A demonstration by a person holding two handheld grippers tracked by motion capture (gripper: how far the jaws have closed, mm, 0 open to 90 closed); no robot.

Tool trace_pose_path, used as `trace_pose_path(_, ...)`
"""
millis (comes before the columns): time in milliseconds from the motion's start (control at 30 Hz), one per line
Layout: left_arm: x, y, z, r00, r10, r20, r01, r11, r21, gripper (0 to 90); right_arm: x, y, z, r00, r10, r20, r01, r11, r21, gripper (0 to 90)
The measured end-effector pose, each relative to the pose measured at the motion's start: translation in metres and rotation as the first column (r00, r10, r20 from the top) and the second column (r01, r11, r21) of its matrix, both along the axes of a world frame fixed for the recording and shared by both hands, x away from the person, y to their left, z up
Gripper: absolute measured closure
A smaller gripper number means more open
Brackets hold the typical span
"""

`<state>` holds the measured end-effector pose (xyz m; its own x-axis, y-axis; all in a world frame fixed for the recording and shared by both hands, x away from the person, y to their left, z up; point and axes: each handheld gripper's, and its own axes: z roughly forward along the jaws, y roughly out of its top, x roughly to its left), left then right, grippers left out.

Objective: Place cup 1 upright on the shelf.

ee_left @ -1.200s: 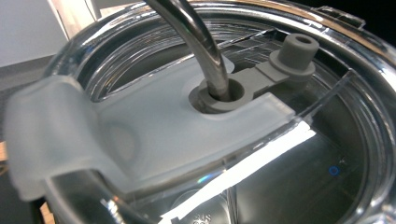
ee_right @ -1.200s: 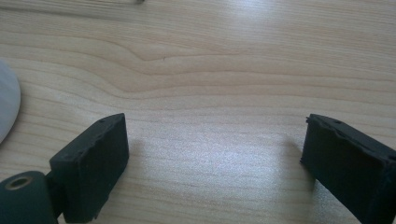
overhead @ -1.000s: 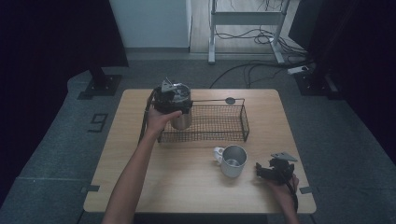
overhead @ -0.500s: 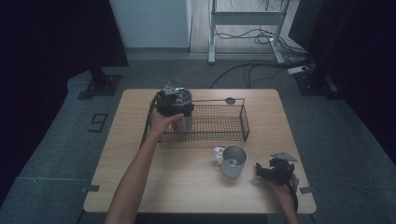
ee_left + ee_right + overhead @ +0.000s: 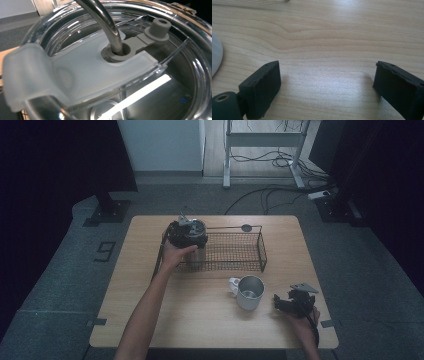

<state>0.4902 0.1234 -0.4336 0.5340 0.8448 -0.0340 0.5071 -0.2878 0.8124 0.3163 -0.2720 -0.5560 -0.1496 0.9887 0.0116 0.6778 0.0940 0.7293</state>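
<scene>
A steel tumbler (image 5: 199, 255) with a clear lid (image 5: 175, 82) and a bent metal straw (image 5: 106, 22) stands at the left end of the black wire basket (image 5: 263, 251). My left gripper (image 5: 186, 230) sits right on top of it and grips it at the rim; its jaws are hidden below the lid in the left gripper view. A translucent flap (image 5: 62, 75) crosses the lid. A steel mug (image 5: 249, 292) with a white handle stands in front of the basket. To the mug's right my right gripper (image 5: 279, 303) (image 5: 327, 85) rests low over the wood, open and empty.
The wooden table (image 5: 200, 320) carries the basket across its middle. A small dark round tag (image 5: 246, 227) sits on the basket's back rim. Cables and a metal stand (image 5: 260, 140) lie on the floor beyond the table. A pale curved edge (image 5: 215, 57) shows left of the right jaws.
My left hand has come down with the tumbler into the basket's left end. The right gripper and the mug have stayed where they were.
</scene>
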Motion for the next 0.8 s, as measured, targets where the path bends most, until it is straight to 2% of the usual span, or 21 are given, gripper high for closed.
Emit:
trace_pose_path(233, 0.001, -0.001, -0.005, 0.9999, 0.004, -0.010, -0.004, 1.0000, 0.004, 4.1, 0.000, 0.000, 0.000, 1.0000, 0.000, 0.000, 0.000, 1.0000, 0.000, 7.1)
trace_pose_path(467, 0.002, -0.001, -0.017, 0.9995, 0.001, -0.031, -0.001, 1.0000, 0.002, 4.1, 0.000, 0.000, 0.000, 1.0000, 0.000, 0.000, 0.000, 1.0000, 0.000, 7.1)
trace_pose_path(600, 0.002, 0.001, -0.021, 0.9995, 0.004, -0.032, -0.005, 0.9999, -0.015, 4.1, 0.000, 0.000, 0.000, 1.0000, 0.000, 0.000, 0.000, 1.0000, 0.000, 7.1)
trace_pose_path(800, -0.001, 0.001, -0.022, 0.9998, -0.008, -0.018, 0.007, 1.0000, -0.005, 4.1, 0.000, 0.000, 0.000, 1.0000, 0.000, 0.000, 0.000, 1.0000, 0.000, 7.1)
